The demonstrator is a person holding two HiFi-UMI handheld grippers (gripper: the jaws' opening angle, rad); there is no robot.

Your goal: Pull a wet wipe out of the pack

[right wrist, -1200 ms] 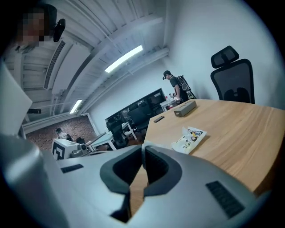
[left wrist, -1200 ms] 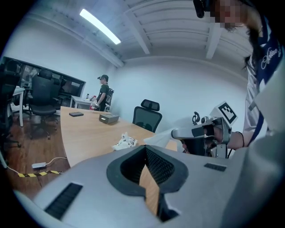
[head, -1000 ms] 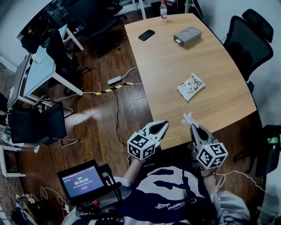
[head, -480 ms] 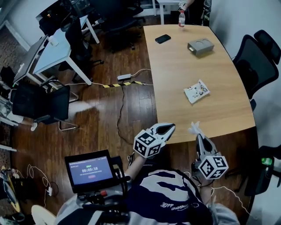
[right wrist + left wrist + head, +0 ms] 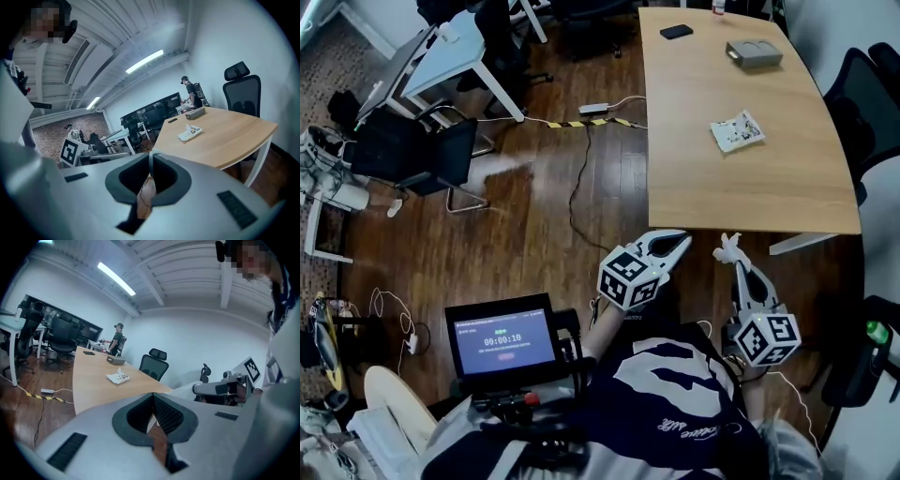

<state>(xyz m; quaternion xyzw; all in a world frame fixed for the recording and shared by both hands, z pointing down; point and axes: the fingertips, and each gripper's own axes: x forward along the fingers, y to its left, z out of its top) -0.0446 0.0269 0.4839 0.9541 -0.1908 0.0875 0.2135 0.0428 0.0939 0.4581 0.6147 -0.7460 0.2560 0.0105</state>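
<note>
Wet wipe [image 5: 729,247]: sitting pinched as a small crumpled white tuft at the very tip of right gripper [image 5: 736,267]. Showing in the right gripper view as a thin white strip between the pads. Hanging over the floor, off the table, well apart from the pack.

Right gripper: jaws pressing together on the wet wipe. Pointing at the near edge of the wooden table [image 5: 722,192] and hovering just short of it.

Left gripper [image 5: 682,241]: jaws meeting at the tips, gripping nothing, with only floor and table edge showing through the oval gap behind them. Hovering just beside the right gripper, also off the table.

Pack [image 5: 738,132]: lying flat on the table's right half, about midway along, with something white poking up from its top in both gripper views.

Farther out: grey box [image 5: 754,54] and dark phone [image 5: 677,31] lying near the table's far end, apart from each other. Black office chair [image 5: 874,98] standing at the table's right side. Power strip [image 5: 598,109] lying on the wood floor [image 5: 534,216] left of the table, beside a yellow-and-black taped cable [image 5: 581,123]. Screen [image 5: 504,340] glowing with a timer, close by the torso on the left. Distant person [image 5: 118,338] standing at the table's far end.
</note>
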